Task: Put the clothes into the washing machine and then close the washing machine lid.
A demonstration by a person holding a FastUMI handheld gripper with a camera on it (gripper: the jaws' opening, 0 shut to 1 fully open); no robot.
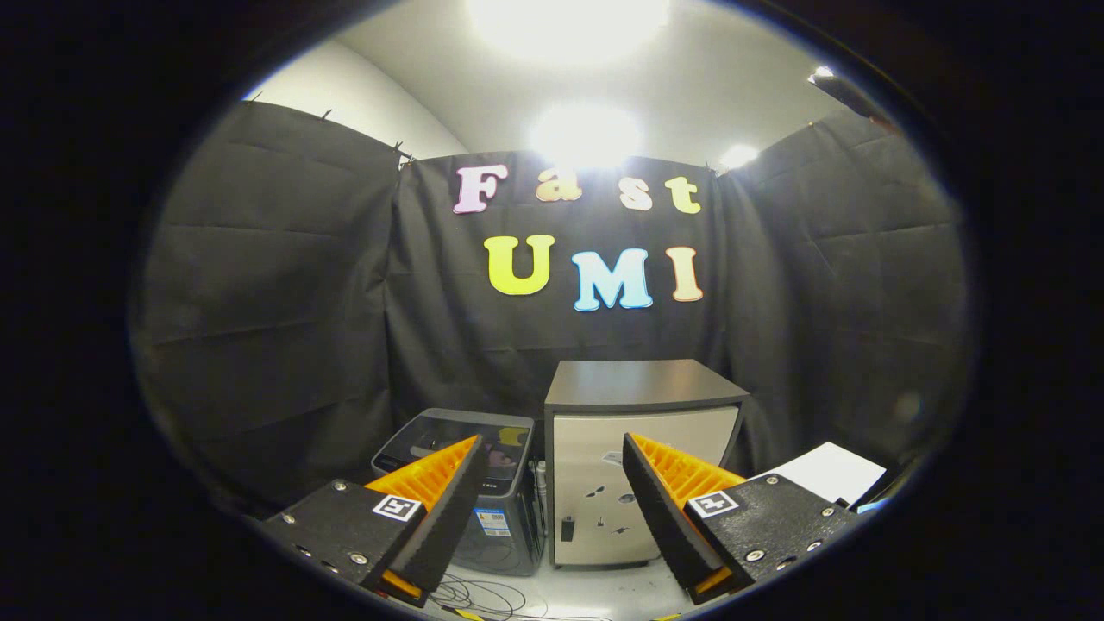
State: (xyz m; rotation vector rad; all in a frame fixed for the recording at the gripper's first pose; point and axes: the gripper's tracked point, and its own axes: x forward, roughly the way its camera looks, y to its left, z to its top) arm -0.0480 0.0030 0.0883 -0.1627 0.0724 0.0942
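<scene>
1. The tool (552, 492) hangs with its two ribbed, wedge-shaped fingers spread wide, gripping nothing.
2. Beyond the fingers, the washing machine (479, 483) sits on the floor: a dark, boxy unit with its glossy smoked lid down.
3. Just beside it stands a squat cabinet (638, 431), pale-fronted with a smooth dark top.
4. Thin cables (483, 595) curl on the floor before them.

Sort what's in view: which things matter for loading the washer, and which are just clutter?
For the job:
washing machine, lid down, beyond the fingers
gripper, open, holding nothing

Lying about:
cabinet beside the washing machine
white sheet beyond the cabinet
cables on the floor
</scene>
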